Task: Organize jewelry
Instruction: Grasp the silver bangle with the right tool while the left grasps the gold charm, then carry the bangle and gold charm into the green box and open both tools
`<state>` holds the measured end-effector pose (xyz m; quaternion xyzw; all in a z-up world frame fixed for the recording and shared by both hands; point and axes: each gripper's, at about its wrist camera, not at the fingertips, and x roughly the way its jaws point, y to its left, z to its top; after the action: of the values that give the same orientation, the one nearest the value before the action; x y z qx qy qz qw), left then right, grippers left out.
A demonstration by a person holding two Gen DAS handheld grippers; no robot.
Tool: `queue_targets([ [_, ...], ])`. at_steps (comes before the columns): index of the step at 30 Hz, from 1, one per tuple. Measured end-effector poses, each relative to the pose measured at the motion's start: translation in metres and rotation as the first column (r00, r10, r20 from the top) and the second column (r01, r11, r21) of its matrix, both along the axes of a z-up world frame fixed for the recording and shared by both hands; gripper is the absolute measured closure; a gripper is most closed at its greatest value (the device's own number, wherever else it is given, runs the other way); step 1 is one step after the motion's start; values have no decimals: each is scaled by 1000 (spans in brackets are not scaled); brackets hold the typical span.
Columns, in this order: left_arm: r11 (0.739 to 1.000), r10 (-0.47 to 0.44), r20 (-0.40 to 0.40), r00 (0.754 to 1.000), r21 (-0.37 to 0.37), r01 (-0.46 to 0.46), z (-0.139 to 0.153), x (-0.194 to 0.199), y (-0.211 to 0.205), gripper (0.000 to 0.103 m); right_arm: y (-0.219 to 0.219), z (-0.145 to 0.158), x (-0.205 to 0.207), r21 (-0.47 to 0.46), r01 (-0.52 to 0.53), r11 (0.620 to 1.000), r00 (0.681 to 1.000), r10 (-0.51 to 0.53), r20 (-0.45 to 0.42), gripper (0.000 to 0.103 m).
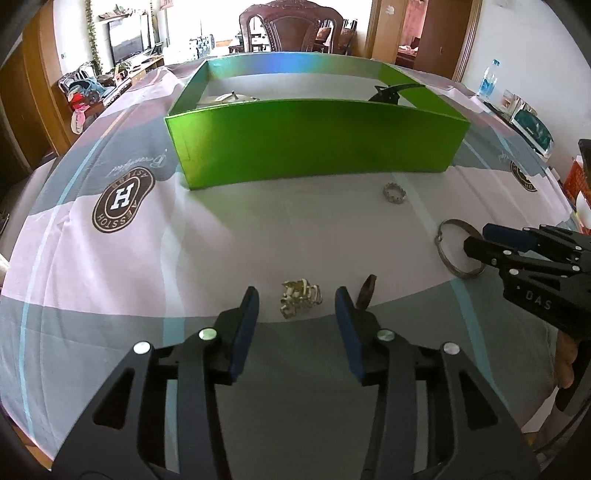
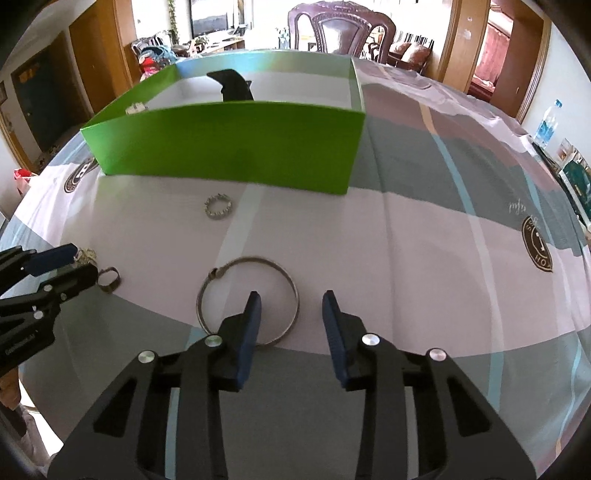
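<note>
A green box [image 1: 314, 144] stands on the table and holds a black hair clip [image 1: 388, 94] and a pale piece [image 1: 231, 98]. My left gripper [image 1: 295, 295] is open, its jaws on either side of a gold hair claw [image 1: 300, 298]. A bronze ring [image 1: 366, 291] lies just right of it. My right gripper [image 2: 291, 299] is open, its left finger over the right rim of a silver bangle [image 2: 248, 301]. A small crown-shaped ring [image 2: 218, 206] lies near the box [image 2: 229, 151]. The bangle [image 1: 456, 251] and right gripper [image 1: 476, 240] also show in the left wrist view.
A pink and grey cloth with brown logos [image 1: 122, 199] covers the table. A wooden chair [image 1: 291, 27] stands behind the box. A water bottle [image 1: 487, 79] and boxes stand at the table's far right edge.
</note>
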<state>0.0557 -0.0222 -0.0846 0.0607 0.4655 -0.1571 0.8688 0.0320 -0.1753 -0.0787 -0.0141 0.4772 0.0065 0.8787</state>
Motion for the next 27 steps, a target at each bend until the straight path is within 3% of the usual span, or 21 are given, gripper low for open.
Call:
queue_targets([
  [8, 1000, 3, -3, 1000, 3, -3, -2, 1, -2, 73, 0, -1, -1, 5, -8, 1000, 1000, 8, -2, 75],
  [11, 1000, 7, -2, 1000, 0, -7, -2, 2, -2, 81, 2, 0, -3, 15, -19, 1000, 1000, 19, -5, 89],
  [14, 1000, 18, -2, 1000, -3, -18, -1, 3, -2, 81, 4, 0, -4, 17, -26, 1000, 1000, 26, -6, 98],
  [27, 999, 46, 59, 997, -19, -45, 22, 4, 7, 81, 5, 17, -6, 15, -26, 1000, 999, 25, 40, 99],
])
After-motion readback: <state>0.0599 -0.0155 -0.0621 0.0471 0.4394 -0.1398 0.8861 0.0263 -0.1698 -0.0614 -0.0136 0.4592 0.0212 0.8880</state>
